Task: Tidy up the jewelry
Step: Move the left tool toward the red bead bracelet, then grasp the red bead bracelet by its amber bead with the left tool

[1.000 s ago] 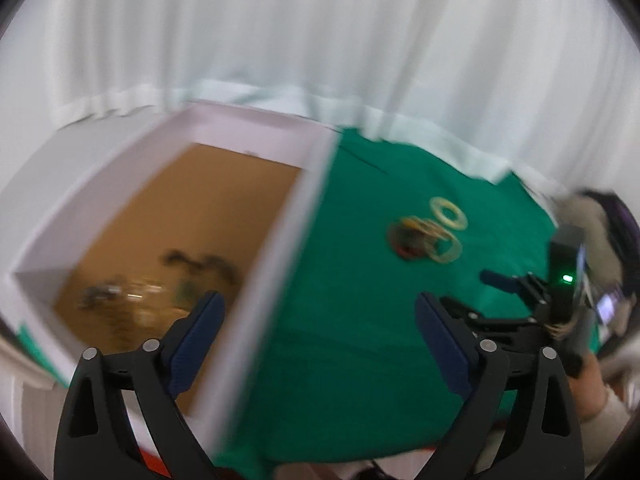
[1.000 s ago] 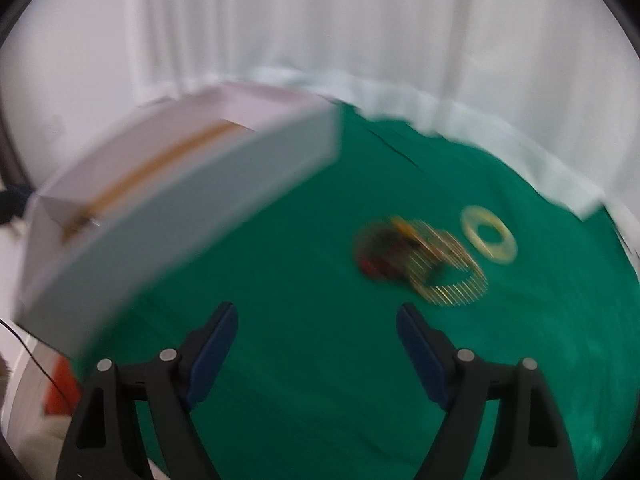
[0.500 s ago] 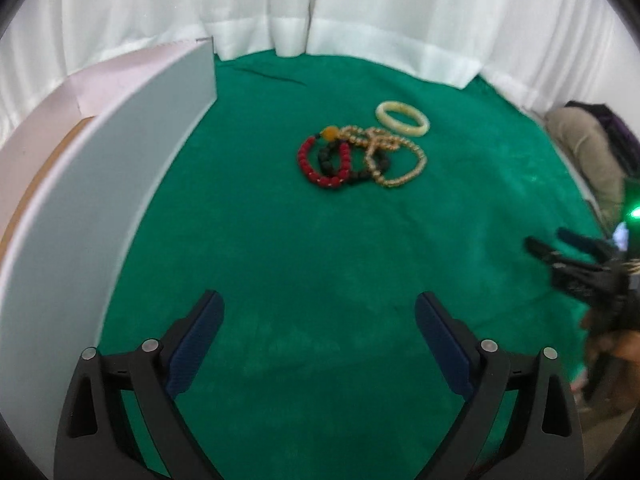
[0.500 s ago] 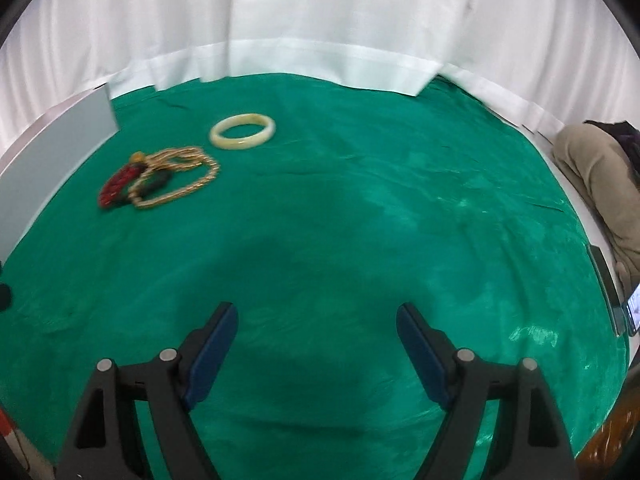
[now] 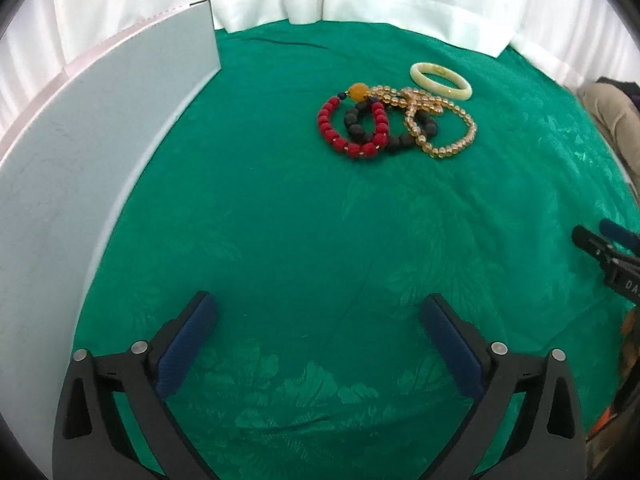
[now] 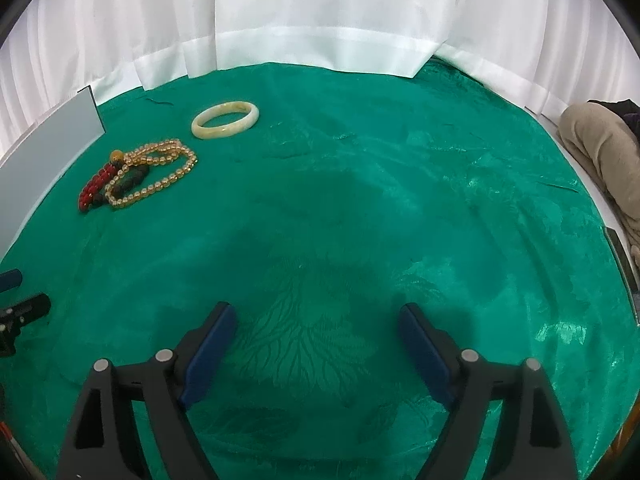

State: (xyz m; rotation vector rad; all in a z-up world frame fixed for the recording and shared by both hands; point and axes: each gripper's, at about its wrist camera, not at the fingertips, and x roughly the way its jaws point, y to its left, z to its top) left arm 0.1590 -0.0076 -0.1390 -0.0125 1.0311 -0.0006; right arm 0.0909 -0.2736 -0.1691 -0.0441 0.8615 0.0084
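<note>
A heap of bead bracelets lies on the green cloth: a red one (image 5: 340, 142), a black one (image 5: 354, 120) and an amber one (image 5: 448, 148). A cream bangle (image 5: 440, 80) lies just behind them. The heap shows at the left in the right wrist view (image 6: 136, 176), with the bangle (image 6: 225, 119) behind it. My left gripper (image 5: 318, 320) is open and empty, low over the cloth, well short of the heap. My right gripper (image 6: 316, 330) is open and empty, to the right of the jewelry.
A white box wall (image 5: 80, 152) stands along the left; its inside is hidden. White curtains (image 6: 320, 12) hang behind the table. A beige bundle (image 6: 600, 152) lies at the right edge. The right gripper's tips (image 5: 600, 240) show at the left view's right edge.
Both views swung right from the box to the cloth, then settled. The left gripper has moved lower and closer to the bracelets. The jewelry has not moved.
</note>
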